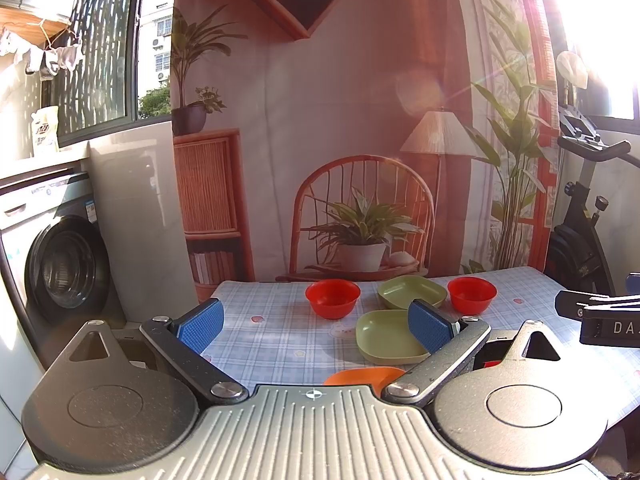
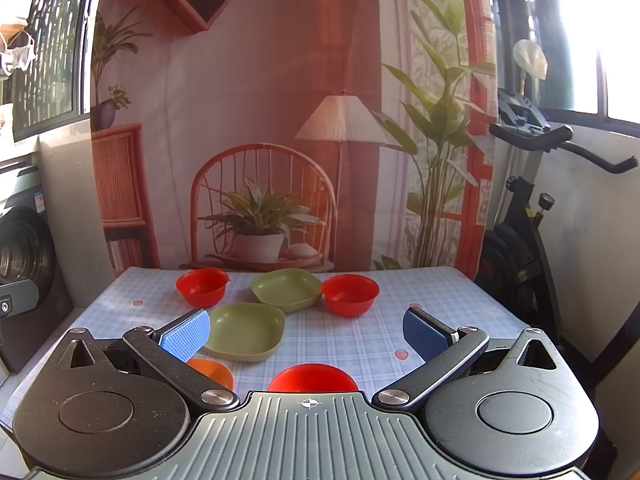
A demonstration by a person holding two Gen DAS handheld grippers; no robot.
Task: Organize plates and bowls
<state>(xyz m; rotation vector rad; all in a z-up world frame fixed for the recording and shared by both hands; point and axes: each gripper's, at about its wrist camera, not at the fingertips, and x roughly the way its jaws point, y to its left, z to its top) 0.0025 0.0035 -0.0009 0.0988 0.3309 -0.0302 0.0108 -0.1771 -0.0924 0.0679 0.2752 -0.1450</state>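
Note:
On the checked tablecloth stand two red bowls, one at the back left (image 1: 333, 297) (image 2: 202, 286) and one at the back right (image 1: 472, 294) (image 2: 350, 293). Between them sits a green square plate (image 1: 412, 291) (image 2: 286, 289), and a second green plate (image 1: 390, 336) (image 2: 245, 331) lies nearer. An orange plate (image 1: 362, 376) (image 2: 212, 370) and a third red bowl (image 2: 313, 377) lie close under the grippers, partly hidden. My left gripper (image 1: 316, 326) and my right gripper (image 2: 306, 334) both hover open above the table's near side, with nothing between their blue pads.
A printed backdrop hangs behind the table (image 1: 280, 332). A washing machine (image 1: 60, 264) stands at the left and an exercise bike (image 2: 532, 216) at the right. The right gripper's body (image 1: 600, 316) shows at the right edge of the left wrist view.

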